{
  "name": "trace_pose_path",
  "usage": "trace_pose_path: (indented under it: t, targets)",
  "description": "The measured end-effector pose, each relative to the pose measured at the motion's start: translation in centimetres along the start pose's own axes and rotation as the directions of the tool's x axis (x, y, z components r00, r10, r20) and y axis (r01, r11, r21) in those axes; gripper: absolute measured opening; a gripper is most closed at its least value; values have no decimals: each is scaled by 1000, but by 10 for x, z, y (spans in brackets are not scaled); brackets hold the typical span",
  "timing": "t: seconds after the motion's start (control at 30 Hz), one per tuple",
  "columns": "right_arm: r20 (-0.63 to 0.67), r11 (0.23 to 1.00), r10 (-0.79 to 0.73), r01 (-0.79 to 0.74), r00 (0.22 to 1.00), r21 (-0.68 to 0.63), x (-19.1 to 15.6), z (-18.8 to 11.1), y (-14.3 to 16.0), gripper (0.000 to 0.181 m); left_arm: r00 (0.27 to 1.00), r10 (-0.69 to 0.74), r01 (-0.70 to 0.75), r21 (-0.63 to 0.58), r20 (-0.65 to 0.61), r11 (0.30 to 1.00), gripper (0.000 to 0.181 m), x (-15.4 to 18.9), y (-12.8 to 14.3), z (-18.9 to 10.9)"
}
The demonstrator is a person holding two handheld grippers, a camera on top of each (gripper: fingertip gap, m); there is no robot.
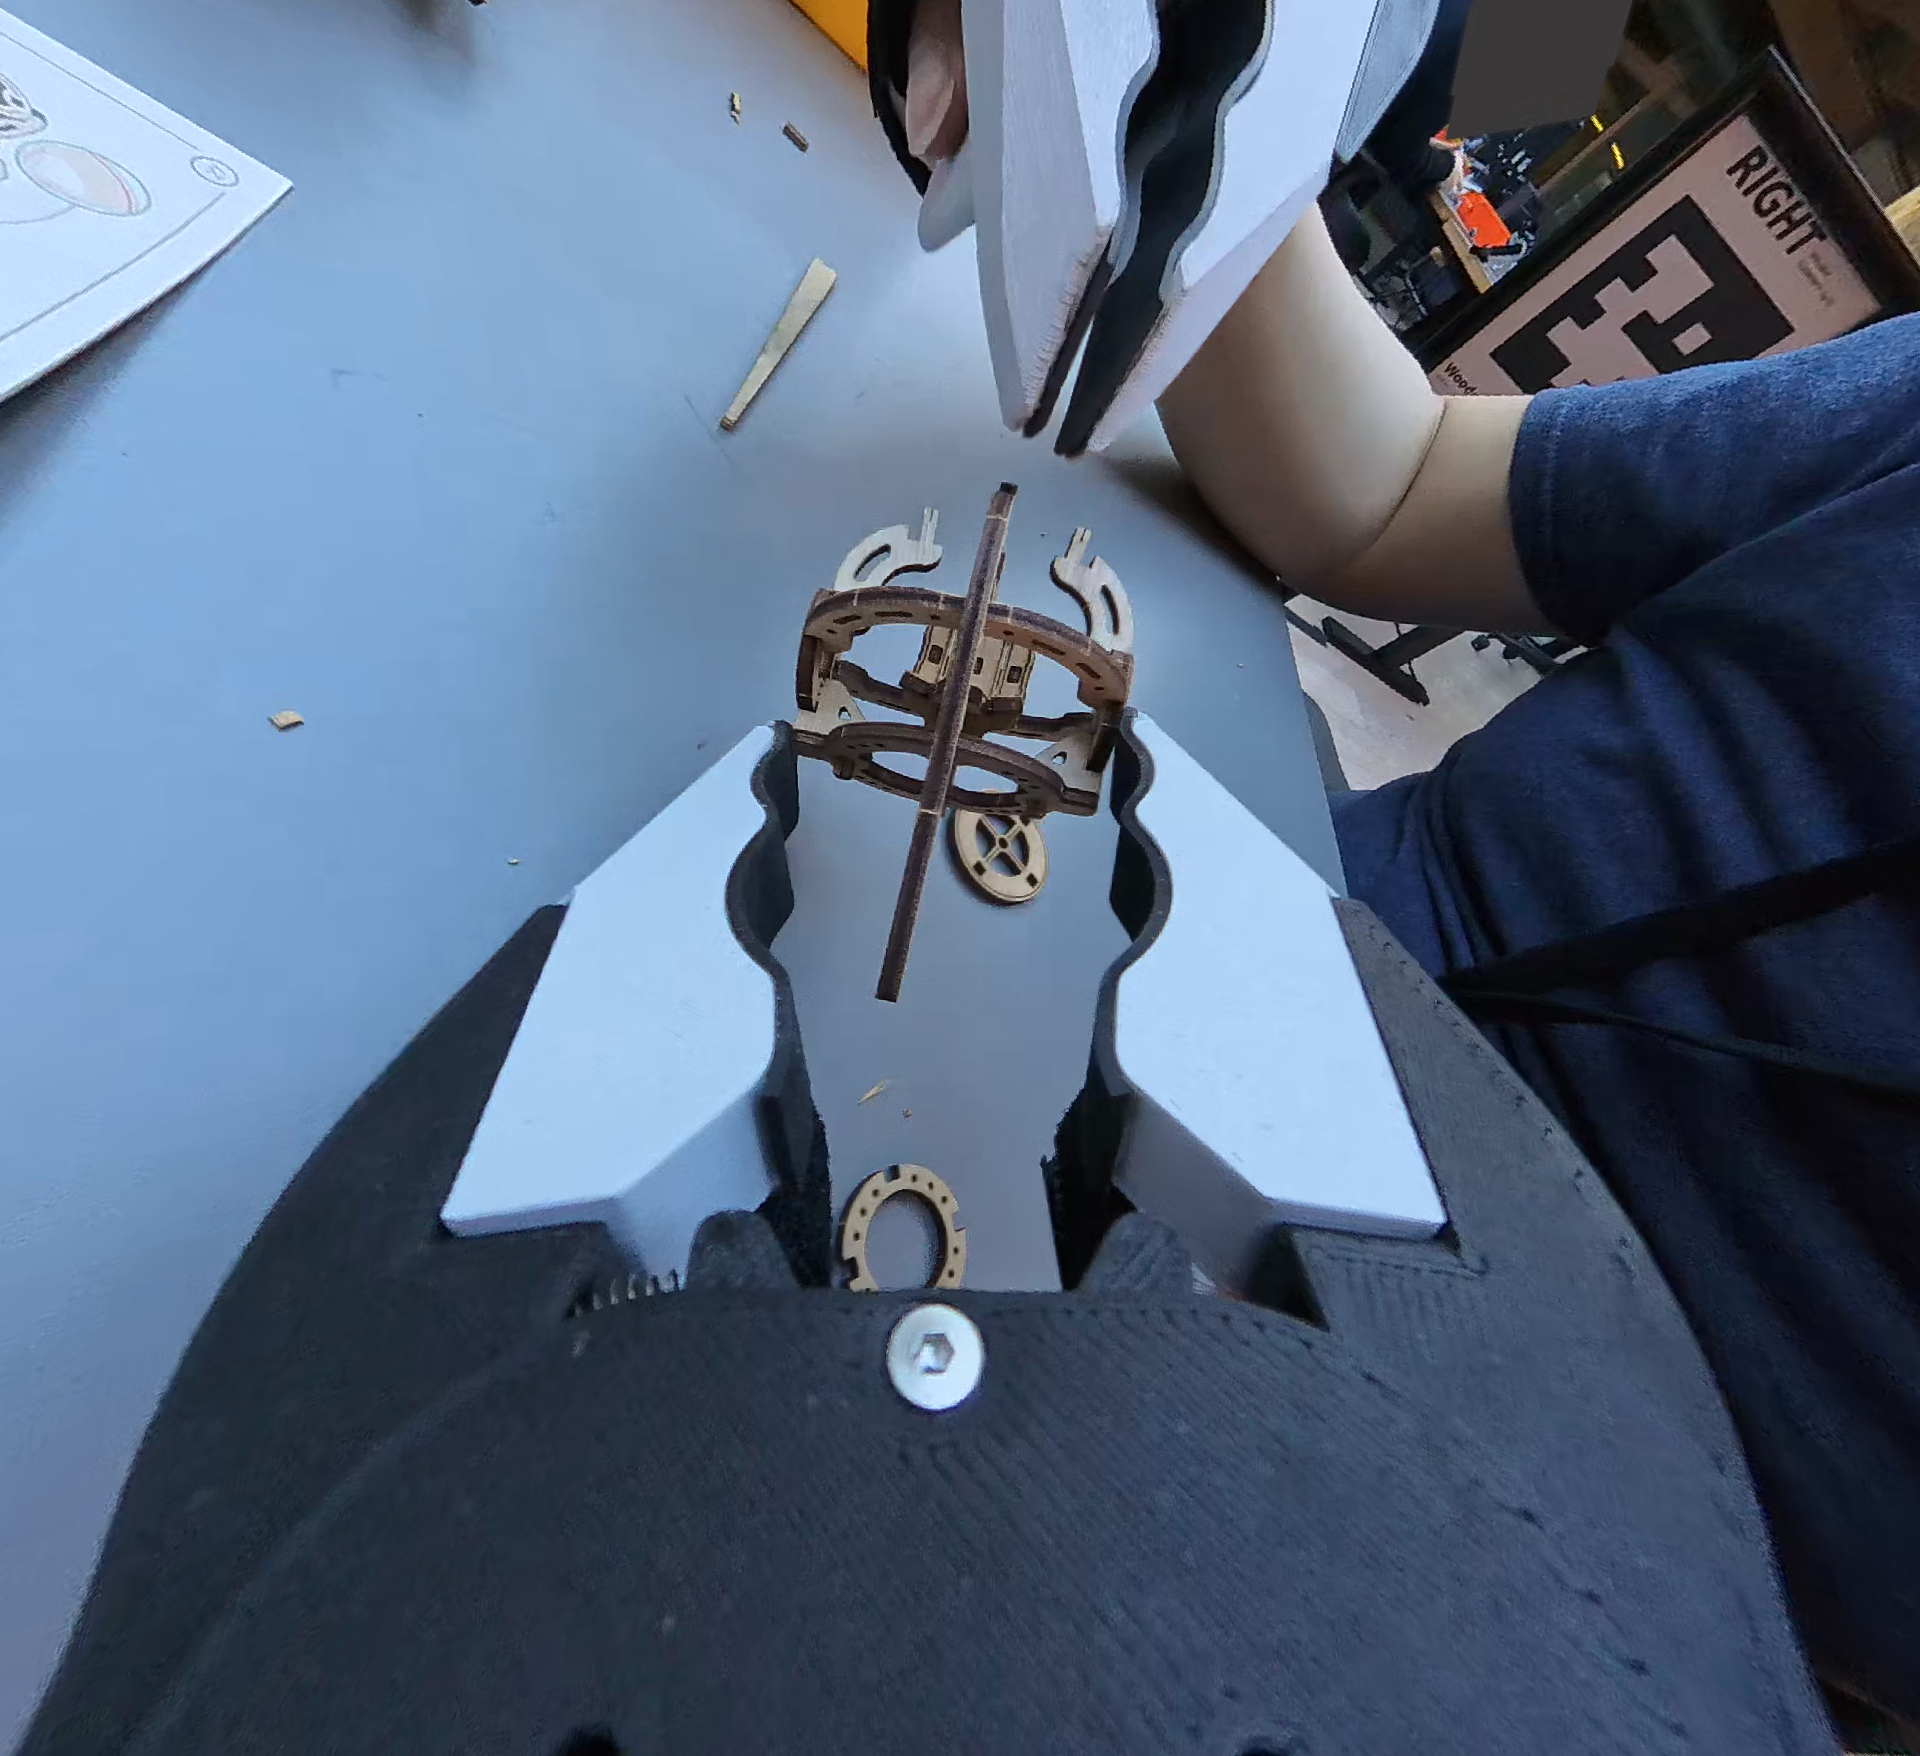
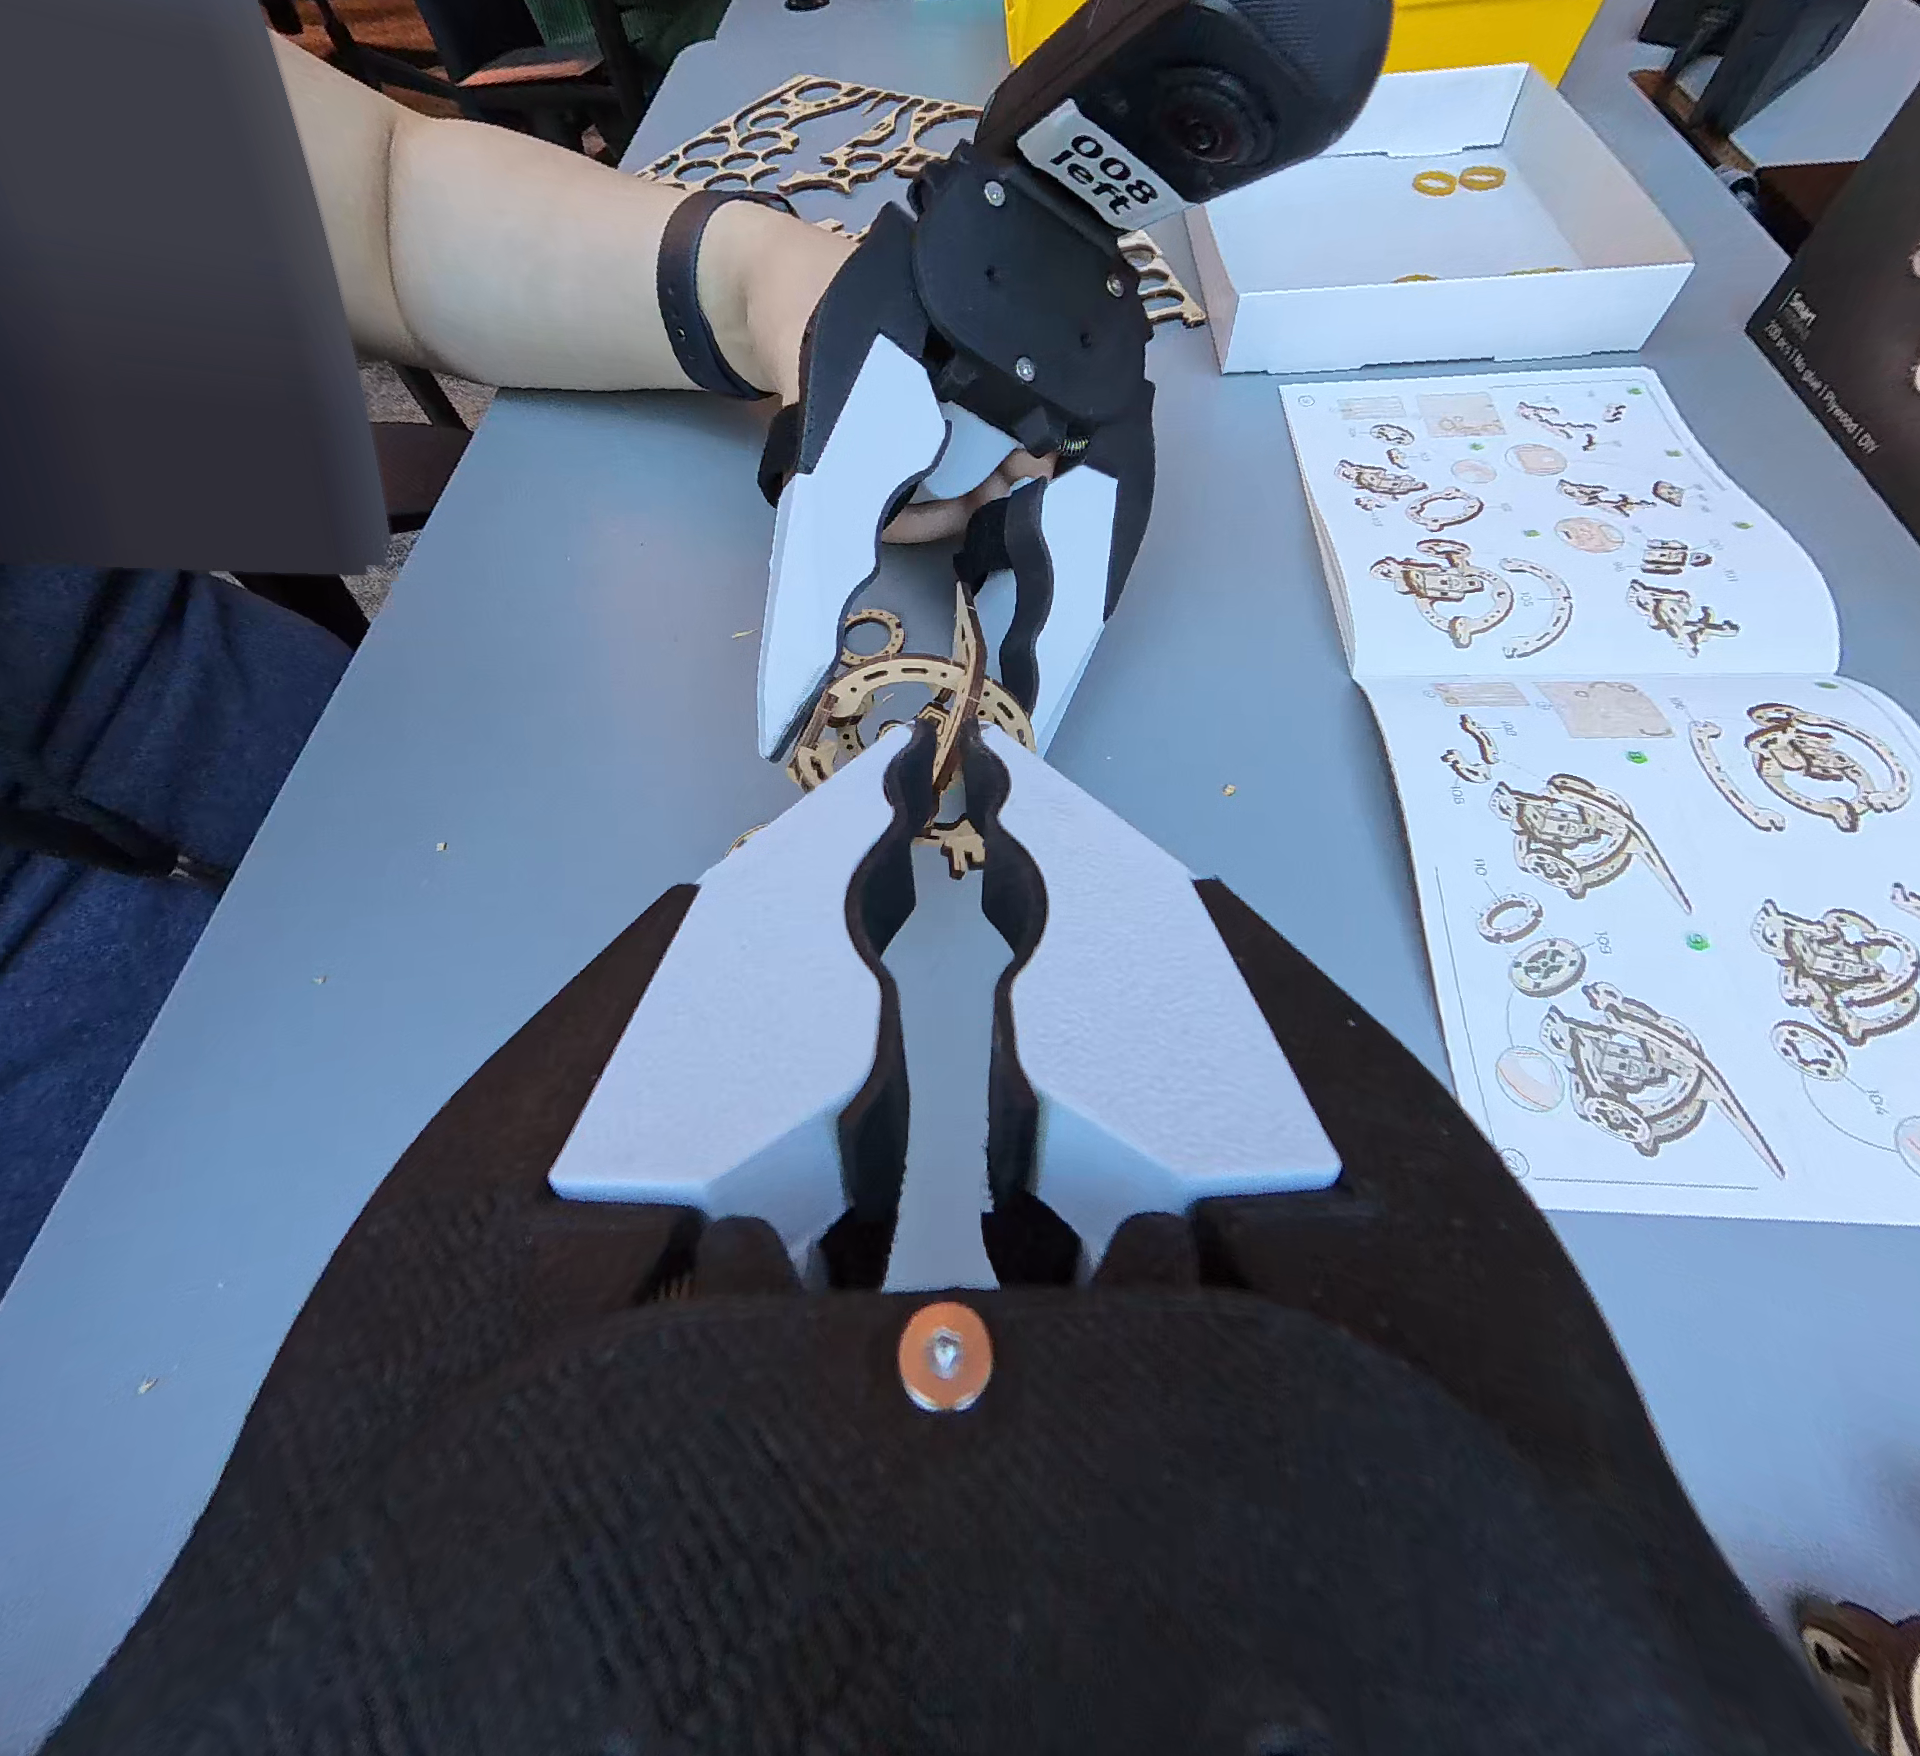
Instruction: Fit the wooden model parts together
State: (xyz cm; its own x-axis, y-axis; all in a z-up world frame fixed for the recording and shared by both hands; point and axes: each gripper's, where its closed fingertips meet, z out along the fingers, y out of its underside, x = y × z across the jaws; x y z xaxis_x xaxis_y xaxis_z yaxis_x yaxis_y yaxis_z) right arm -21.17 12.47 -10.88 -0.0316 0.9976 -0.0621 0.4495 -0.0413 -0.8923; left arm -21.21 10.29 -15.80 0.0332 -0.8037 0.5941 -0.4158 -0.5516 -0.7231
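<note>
Both fingers differ — left gripper [image 1: 956, 750] clamps the wooden model [image 1: 961, 704]; right gripper [image 1: 1055, 439] nearly closed, empty.

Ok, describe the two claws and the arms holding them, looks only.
Both claws match: a black, ribbed printed body with a silver bolt, and white wedge fingers lined with wavy black pads. The left claw carries a black camera over a white label. The right claw is strapped on in black. The left wrist wears a dark band; the right arm has a blue sleeve.
</note>
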Motion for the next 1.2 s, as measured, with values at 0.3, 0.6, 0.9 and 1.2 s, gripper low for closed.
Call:
trace_pose_path:
  t: [0.3,0.6,0.9,1.2]
  targets:
    - [-14,1000,11,-11,1000,1,4,-1,2,3,985,-140,145,46,-104,988,60,6,-5,-1]
    - [-19,999,38,-38,999,1,7,3,3,5,999,-24,25,28,-47,999,60,5,-3,0]
    - [23,999,43,-42,999,-4,-1,4,2,2,993,99,-100,16,65,995,60,-3,-4,0]
    - [20,999,30,-30,999,-21,-3,6,2,1,982,161,-161,-7,102,987,60,-4,-3,1]
